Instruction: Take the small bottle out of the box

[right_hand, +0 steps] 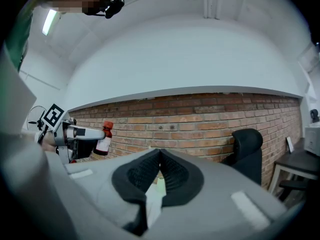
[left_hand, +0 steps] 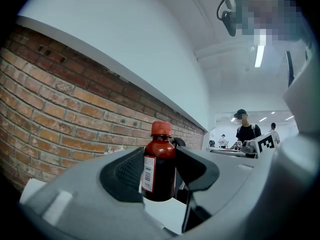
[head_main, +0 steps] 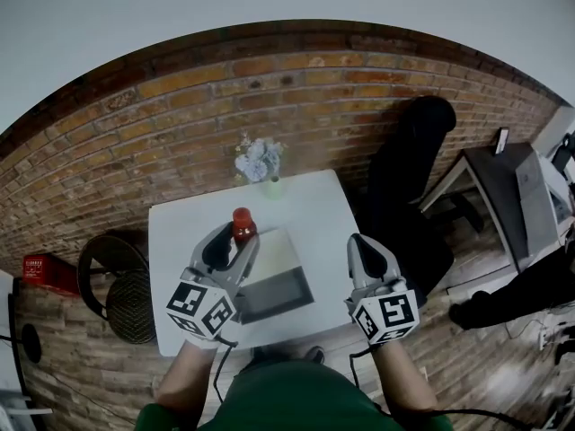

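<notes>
— What are the left tongs (left_hand: pixel 159 160) doing?

— They are clamped on the small dark-red bottle with a red cap and white label (left_hand: pixel 160 171). One black pad presses each side of its body. The bottle stands upright, with cap and shoulders above the pads.

— And the right tongs (right_hand: pixel 159 156)?

— Closed on nothing, with the pad tips meeting. In the head view they sit towards the right edge of the white square desk (head_main: pixel 310 206), well apart from the left pair.

— So where is the bottle in relation to the box?

— Out of it. The head view puts the bottle just past the far left corner of the shallow grey open box (head_main: pixel 278 296). The right gripper view shows it held up in the air against the brick wall (right_hand: pixel 210 116). The box lies on the near half of the desk, between the two grippers.

— Anything else around?

— A small pale vase of whitish flowers (head_main: pixel 260 164) stands at the far edge of the desk. To the right of the desk is a black office chair (head_main: pixel 413 155), and to the left a dark round stool (head_main: pixel 126 299).
</notes>
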Motion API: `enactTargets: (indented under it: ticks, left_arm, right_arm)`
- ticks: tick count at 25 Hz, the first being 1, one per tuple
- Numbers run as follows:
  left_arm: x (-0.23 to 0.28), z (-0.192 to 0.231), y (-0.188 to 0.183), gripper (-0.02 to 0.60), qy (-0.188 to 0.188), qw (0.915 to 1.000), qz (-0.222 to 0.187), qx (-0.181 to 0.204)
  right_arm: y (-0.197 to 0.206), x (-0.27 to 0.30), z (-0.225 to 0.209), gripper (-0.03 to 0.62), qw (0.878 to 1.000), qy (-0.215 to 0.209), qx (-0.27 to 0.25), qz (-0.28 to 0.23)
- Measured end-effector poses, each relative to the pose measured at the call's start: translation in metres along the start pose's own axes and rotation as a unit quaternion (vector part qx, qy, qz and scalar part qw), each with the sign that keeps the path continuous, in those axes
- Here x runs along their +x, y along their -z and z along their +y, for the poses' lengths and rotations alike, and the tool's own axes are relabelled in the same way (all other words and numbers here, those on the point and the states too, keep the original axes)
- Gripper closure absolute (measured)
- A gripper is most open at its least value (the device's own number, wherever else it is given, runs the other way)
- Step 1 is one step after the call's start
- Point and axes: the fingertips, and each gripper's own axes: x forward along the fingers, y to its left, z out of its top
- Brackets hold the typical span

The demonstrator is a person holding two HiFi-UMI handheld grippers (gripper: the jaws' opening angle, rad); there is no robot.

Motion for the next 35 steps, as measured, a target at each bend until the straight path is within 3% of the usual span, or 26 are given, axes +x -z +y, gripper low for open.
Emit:
enactTargets:
  ticks: [21, 35]
  left_arm:
    - [-0.007, -0.005, 0.010, 0.374, 0.009, 0.9999, 0.011, -0.006]
    - [-0.016, -0.005, 0.011, 0.374, 0.017, 0.9998, 0.011, -0.008]
  right_arm:
    - [-0.001, -0.015, 0.000, 0.591, 0.999, 0.008, 0.036, -0.015]
    - [0.004, -0.023, 0.008, 0.591, 1.000, 0.016, 0.026, -0.003]
